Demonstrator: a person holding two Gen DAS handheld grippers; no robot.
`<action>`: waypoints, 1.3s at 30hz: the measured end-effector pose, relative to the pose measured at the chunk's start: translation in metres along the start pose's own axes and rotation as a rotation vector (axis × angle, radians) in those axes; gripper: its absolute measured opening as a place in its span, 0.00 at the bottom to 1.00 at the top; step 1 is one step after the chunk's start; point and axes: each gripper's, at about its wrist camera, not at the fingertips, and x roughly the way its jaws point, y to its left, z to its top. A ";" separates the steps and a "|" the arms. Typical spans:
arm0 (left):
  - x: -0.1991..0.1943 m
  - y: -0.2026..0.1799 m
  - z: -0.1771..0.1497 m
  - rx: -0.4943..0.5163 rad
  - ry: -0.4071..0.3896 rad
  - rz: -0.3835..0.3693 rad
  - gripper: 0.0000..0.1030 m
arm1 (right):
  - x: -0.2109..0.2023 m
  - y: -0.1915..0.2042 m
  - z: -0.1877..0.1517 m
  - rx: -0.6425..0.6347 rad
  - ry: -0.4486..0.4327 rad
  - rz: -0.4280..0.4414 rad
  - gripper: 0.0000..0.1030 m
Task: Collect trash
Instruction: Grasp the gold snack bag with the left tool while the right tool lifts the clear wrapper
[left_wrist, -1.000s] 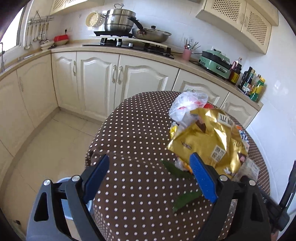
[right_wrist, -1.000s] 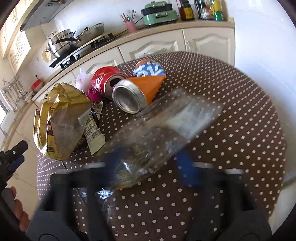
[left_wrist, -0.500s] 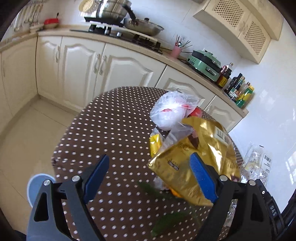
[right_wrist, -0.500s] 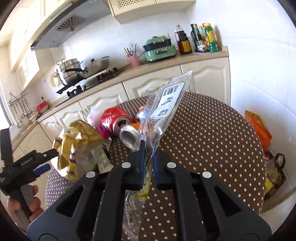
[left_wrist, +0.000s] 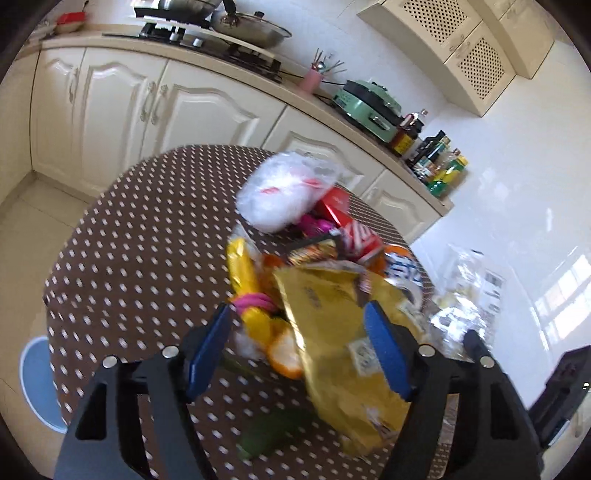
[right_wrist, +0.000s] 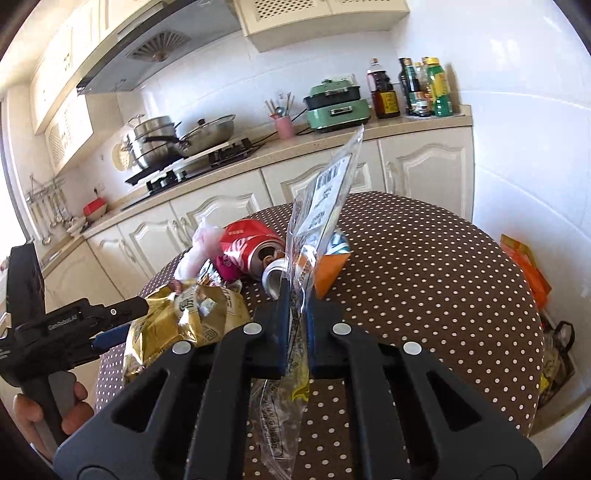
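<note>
The clear crinkly plastic wrapper (right_wrist: 325, 206) stands pinched upright between the fingers of the right gripper (right_wrist: 295, 317), lifted clear of the brown polka-dot surface (right_wrist: 424, 273), presumably for carrying off. Beyond those fingers lie a red can (right_wrist: 251, 243) and an orange can (right_wrist: 325, 273). The left gripper (left_wrist: 299, 350) is closing its wide fingers around the crumpled gold foil bag (left_wrist: 343, 343), likely the next piece.

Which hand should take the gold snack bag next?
Left. The left gripper already straddles the gold snack bag, its fingers closing with the bag between them. The right gripper is shut on the clear plastic wrapper, lifted off the table.
</note>
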 end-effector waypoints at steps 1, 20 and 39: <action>0.000 -0.002 -0.002 -0.007 0.013 -0.025 0.70 | 0.001 0.002 -0.001 -0.006 0.004 0.004 0.08; -0.028 -0.035 -0.030 0.085 -0.017 -0.046 0.07 | -0.025 0.029 -0.007 -0.062 -0.018 0.037 0.08; -0.203 0.061 -0.055 0.006 -0.384 0.275 0.05 | -0.064 0.210 -0.030 -0.260 -0.048 0.409 0.08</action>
